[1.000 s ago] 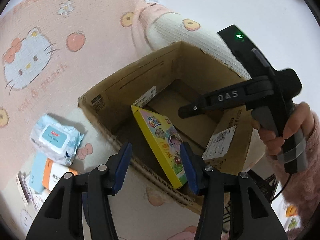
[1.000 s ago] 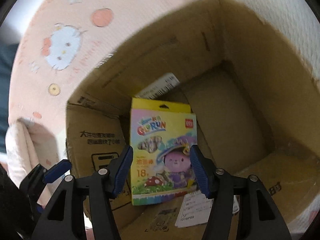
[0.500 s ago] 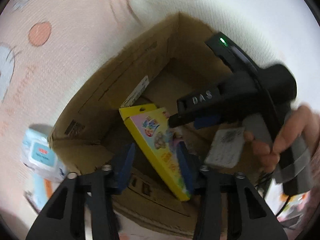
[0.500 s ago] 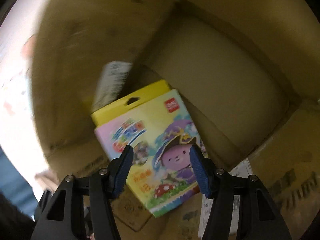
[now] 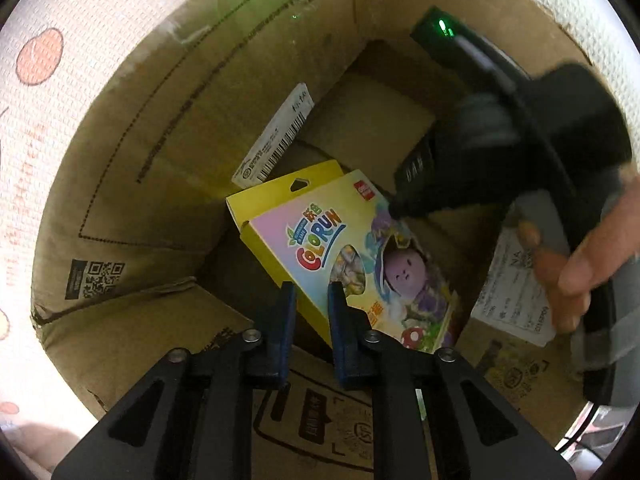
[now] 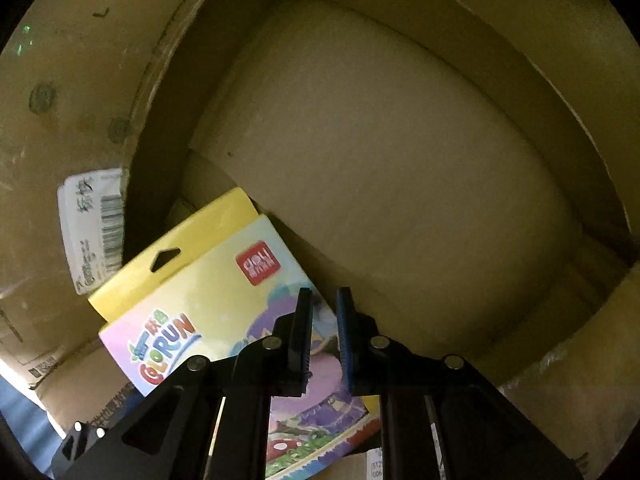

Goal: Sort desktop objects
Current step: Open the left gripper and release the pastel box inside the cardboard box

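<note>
Crayon box [image 5: 352, 264] leans on its lower edge inside the carton [image 5: 160, 140], its hang-tab end up toward the labelled wall and its printed face showing. A second ago both tools hung over the open top with jaws spread wide. Now both have dipped into the carton and pinched in.

The left gripper [image 5: 312, 308], pointing straight down, is closing over the box's yellow side edge. That edge fills the narrow gap between the blue pads, which look to be biting on it. The right gripper [image 6: 322, 340] has its jaws drawn together at the box's far edge, with nothing seen clamped between them. The box also sits more askew than it did a second ago.

Judging from this, the box has already reached the sorting carton and is being squared up or re-seated, not carried in.

The carton holds that one box only. The rest of its floor is bare cardboard, and a shipping label [image 5: 276, 136] is stuck on the inner wall. A hand [image 5: 568, 264] grips the right tool's handle, and pink printed cloth [image 5: 40, 52] shows beyond the rim.
</note>
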Demonstrator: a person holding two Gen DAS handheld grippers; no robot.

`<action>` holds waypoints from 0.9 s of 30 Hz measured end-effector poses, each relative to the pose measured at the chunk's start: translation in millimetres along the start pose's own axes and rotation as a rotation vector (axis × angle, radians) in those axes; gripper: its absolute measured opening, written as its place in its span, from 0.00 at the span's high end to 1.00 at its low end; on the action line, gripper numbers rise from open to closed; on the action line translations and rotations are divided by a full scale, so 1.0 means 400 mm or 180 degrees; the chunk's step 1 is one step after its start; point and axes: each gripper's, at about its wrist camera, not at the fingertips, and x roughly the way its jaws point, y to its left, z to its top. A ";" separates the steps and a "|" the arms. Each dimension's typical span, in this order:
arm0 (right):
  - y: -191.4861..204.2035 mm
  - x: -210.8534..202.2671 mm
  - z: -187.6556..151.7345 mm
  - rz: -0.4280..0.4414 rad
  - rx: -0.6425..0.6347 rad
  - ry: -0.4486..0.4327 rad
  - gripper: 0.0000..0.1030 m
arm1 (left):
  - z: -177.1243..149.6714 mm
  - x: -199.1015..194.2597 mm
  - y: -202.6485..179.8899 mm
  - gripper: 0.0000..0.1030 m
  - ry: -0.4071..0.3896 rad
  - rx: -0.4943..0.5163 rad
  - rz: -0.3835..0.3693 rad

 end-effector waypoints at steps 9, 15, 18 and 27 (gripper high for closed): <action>0.060 -0.003 0.052 0.0548 -0.0256 -0.0053 0.90 | -0.005 0.048 -0.035 0.81 0.0419 0.0207 0.0226; 0.059 -0.009 0.036 0.0546 -0.0216 0.0240 0.89 | -0.008 0.051 -0.068 0.81 0.0537 0.0239 -0.0131; 0.068 -0.061 0.015 0.0125 -0.0418 0.0028 0.89 | -0.002 0.044 -0.058 0.81 0.0493 0.0153 -0.0089; 0.092 -0.120 -0.003 -0.0246 -0.0488 -0.0149 0.73 | 0.009 0.006 -0.035 0.54 0.0318 -0.0121 -0.0037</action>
